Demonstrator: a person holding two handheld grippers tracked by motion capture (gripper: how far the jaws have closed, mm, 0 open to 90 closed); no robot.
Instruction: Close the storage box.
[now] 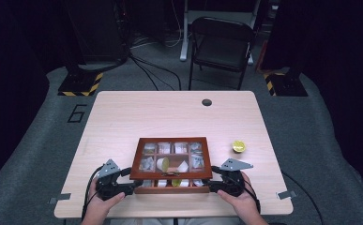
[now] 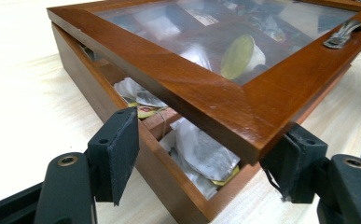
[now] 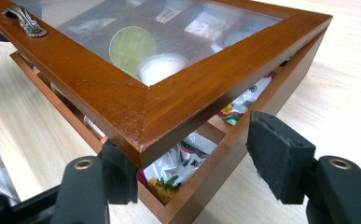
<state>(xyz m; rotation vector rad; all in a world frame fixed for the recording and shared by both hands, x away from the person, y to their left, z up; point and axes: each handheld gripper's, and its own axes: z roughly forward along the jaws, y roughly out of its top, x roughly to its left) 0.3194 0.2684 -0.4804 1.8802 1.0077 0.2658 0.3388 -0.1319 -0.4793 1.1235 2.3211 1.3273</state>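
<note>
A brown wooden box [image 1: 172, 189] with a glass lid [image 1: 171, 140] sits near the table's front edge. The lid's front edge is raised a little off the base. My left gripper [image 1: 131, 185] is open at the front left corner: in the left gripper view the lid [image 2: 201, 93] corner rests over one pad while the other stands beside the base wall. My right gripper [image 1: 212, 185] is open at the front right corner, one jaw under the lid [image 3: 169, 107]. Tea bags [image 2: 201, 151] and packets [image 3: 178, 163] show through the gap. Each gripper, left [image 2: 206, 163] and right [image 3: 197, 172], straddles its corner.
A small yellow round thing [image 1: 238, 146] lies on the table right of the box. A metal handle [image 3: 26, 21] sits on the lid's front rail. A cable hole [image 1: 207, 102] is near the far edge. A folding chair [image 1: 221, 44] stands beyond the table.
</note>
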